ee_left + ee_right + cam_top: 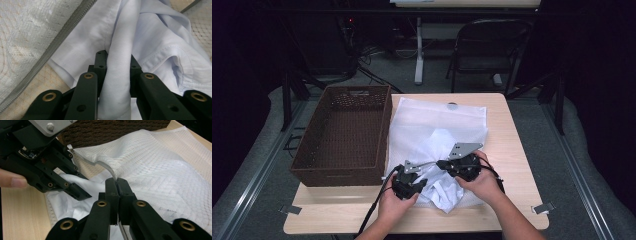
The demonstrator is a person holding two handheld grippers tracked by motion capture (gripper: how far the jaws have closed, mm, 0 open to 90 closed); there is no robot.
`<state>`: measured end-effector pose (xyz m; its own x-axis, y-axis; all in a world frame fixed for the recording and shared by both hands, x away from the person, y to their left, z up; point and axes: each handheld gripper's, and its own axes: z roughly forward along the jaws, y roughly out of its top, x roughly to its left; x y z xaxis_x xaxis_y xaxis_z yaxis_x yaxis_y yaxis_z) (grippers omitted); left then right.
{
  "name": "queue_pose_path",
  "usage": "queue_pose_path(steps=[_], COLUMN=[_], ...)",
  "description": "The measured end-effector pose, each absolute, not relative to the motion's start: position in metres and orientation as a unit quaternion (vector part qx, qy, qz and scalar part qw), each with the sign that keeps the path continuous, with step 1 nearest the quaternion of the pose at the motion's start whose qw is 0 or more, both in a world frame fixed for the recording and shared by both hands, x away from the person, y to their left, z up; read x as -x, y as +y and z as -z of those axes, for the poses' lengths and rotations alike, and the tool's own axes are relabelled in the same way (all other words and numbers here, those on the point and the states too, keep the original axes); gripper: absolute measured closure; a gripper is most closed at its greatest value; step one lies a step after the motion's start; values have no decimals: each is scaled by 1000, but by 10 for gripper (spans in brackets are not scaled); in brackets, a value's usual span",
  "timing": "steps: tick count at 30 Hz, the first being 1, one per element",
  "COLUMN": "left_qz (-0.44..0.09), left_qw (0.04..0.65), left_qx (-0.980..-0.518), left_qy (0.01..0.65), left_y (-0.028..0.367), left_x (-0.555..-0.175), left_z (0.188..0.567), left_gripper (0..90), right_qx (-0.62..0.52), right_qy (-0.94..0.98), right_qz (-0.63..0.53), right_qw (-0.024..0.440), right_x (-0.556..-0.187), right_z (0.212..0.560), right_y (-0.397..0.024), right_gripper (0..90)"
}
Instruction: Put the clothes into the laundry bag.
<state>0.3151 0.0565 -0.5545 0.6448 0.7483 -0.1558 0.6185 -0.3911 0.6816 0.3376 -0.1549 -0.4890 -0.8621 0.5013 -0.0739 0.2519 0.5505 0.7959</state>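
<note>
Where the high view looks down, both grippers meet over the white mesh bag (437, 120) near the table's (507, 150) front edge, beside the brown basket (343, 135). Left gripper view: left gripper (116, 58) clamps a fold of pale shirt (155, 42). Right gripper view: right gripper (117, 185) pinches the bag's zipper edge (106, 167), the shirt just to its left.

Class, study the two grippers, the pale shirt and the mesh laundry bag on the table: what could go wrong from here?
1. The right gripper pinches only the thin zipper edge of the mesh bag; it may slip free.
2. The left gripper clamps a narrow fold of the shirt; the rest could snag on the zipper or bunch at the opening.
</note>
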Motion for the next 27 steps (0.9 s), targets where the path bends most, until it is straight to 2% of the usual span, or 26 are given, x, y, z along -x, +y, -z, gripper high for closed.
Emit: queue_pose_path(steps=[10, 27], left_qz=[-82, -98], left_qw=[376, 385], left_qx=[-821, -808], left_qy=[422, 435], left_y=[55, 46], left_x=[-319, -337], left_z=[547, 533], left_gripper=[809, 811], right_qx=[-214, -211], right_qy=[868, 867], right_qz=[-422, -426], right_qw=[148, 149], right_x=[-337, -335], right_z=[488, 485], right_y=[-154, -153], right_gripper=[885, 885])
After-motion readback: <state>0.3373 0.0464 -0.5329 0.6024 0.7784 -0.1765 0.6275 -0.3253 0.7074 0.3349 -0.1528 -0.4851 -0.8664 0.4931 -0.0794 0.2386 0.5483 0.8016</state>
